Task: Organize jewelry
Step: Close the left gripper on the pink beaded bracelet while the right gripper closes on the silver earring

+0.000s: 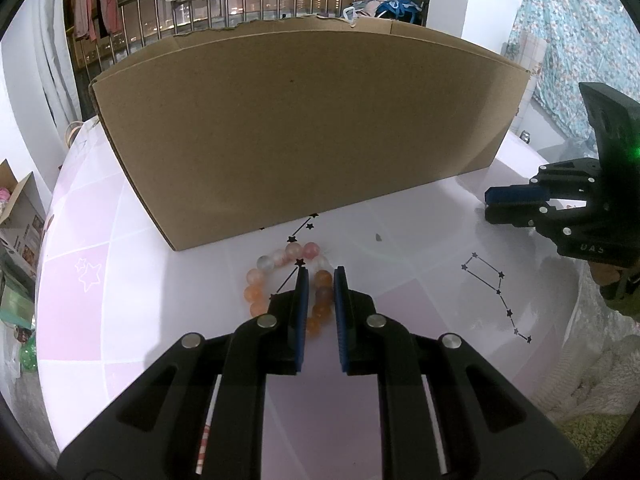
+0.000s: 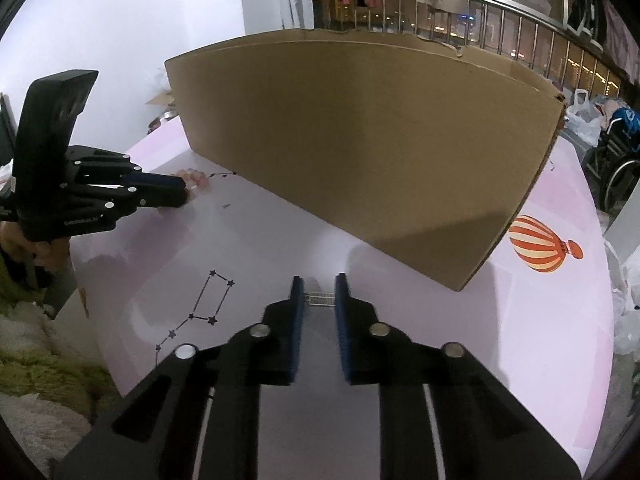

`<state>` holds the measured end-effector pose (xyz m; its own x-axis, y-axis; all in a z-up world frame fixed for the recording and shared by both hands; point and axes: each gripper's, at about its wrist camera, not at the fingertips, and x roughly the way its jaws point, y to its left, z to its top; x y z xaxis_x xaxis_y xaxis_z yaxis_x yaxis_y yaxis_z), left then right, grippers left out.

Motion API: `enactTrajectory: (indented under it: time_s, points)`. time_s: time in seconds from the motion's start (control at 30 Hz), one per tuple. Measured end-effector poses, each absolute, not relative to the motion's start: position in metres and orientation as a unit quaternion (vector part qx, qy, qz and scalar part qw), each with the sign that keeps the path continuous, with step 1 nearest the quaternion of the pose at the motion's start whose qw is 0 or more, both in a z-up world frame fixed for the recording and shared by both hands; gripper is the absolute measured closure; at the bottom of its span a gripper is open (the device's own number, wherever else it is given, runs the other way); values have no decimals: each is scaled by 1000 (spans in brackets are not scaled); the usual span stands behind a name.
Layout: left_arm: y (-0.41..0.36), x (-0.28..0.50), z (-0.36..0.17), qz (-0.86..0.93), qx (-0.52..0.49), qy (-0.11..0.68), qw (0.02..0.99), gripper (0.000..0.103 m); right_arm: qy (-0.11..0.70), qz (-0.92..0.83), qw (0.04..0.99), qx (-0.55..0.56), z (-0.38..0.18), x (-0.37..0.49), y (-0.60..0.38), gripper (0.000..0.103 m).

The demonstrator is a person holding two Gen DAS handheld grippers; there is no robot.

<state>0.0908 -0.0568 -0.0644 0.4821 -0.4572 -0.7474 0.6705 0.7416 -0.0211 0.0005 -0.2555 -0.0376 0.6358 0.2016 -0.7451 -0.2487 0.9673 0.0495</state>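
Your left gripper (image 1: 321,270) pinches one side of the bracelet (image 1: 288,284) lying on the tabletop (image 1: 420,264) before the box (image 1: 296,132); its fingers hide several beads. Your right gripper (image 2: 319,278) has narrow jaws around a small silvery piece (image 2: 320,298), too blurred to identify; whether they touch it is unclear.

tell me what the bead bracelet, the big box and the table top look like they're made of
Bead bracelet: translucent orange, pink and whitish round beads, glossy, probably glass, stone or resin; the look leaves it open.
Big box: plain brown corrugated cardboard, matte, with a ragged torn top edge.
Table top: smooth, slightly shiny pink and white printed covering, likely plastic film; it mirrors the light.
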Motion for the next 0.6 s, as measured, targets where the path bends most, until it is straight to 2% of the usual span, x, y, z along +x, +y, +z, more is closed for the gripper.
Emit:
enactTrajectory:
  time_s: [0.6]
  points:
    - [-56,91,-64,-333,138,385,850,93,399,128,908,-4,-32,2,-260,88]
